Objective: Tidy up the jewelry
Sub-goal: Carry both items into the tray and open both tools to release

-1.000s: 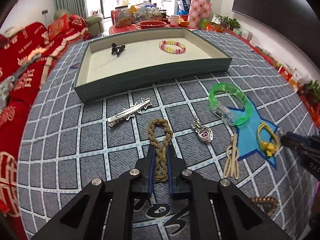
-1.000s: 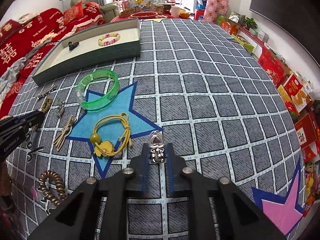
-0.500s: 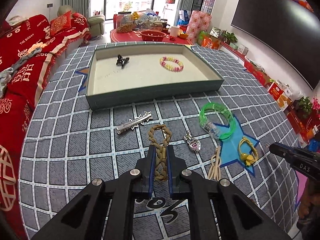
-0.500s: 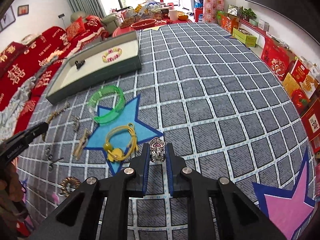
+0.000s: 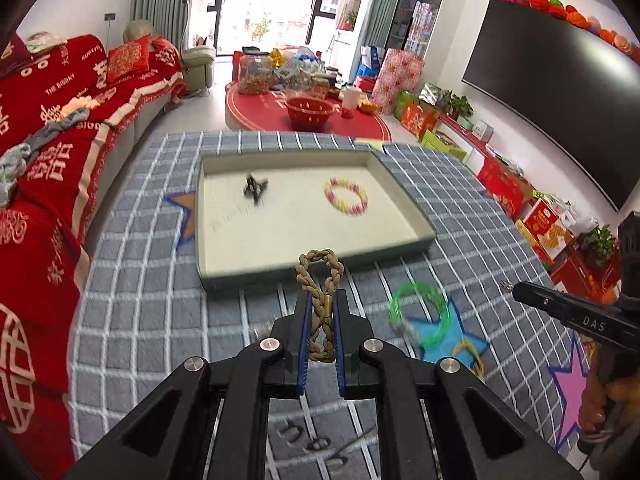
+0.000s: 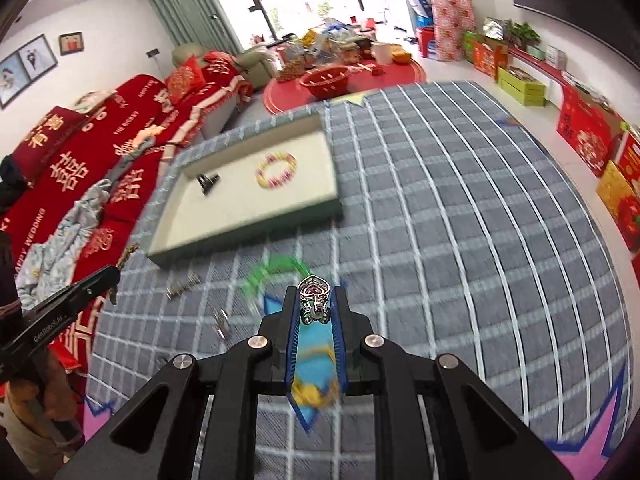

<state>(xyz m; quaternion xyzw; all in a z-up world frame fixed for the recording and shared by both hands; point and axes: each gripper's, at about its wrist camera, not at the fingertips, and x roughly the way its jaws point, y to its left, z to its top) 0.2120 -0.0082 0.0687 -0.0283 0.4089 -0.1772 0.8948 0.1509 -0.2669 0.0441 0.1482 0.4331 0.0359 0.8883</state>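
The fingers [image 5: 306,332] of the left gripper [image 5: 320,304] are closed on a braided brown cord loop [image 5: 320,280], which is pinched along its lower half while its upper loop stands free above the tips, held in the air short of the tray's near wall. In the tray [image 5: 224,276], a shallow green box with a pale lining, two pieces are already laid: a small dark clip [image 5: 254,189] toward the left and a pink-and-yellow bead bracelet [image 5: 346,196] toward the right. Further right, a green translucent bangle [image 5: 418,316] and a yellow cord piece [image 5: 468,354] are left lying on the blue star of the grey grid-patterned mat [image 5: 140,280]. The right gripper [image 6: 316,300] is closed on a silver heart-shaped charm [image 6: 314,296], gripped between the blue pads and held off the mat, well short of the tray. In the right view a silver hair clip [image 6: 182,285] and other small metal pieces, too blurred to name, are seen on the mat left of that gripper. The task is judged to be in its earlier half: two items are stowed, two are in transit, and at least four remain to be collected.
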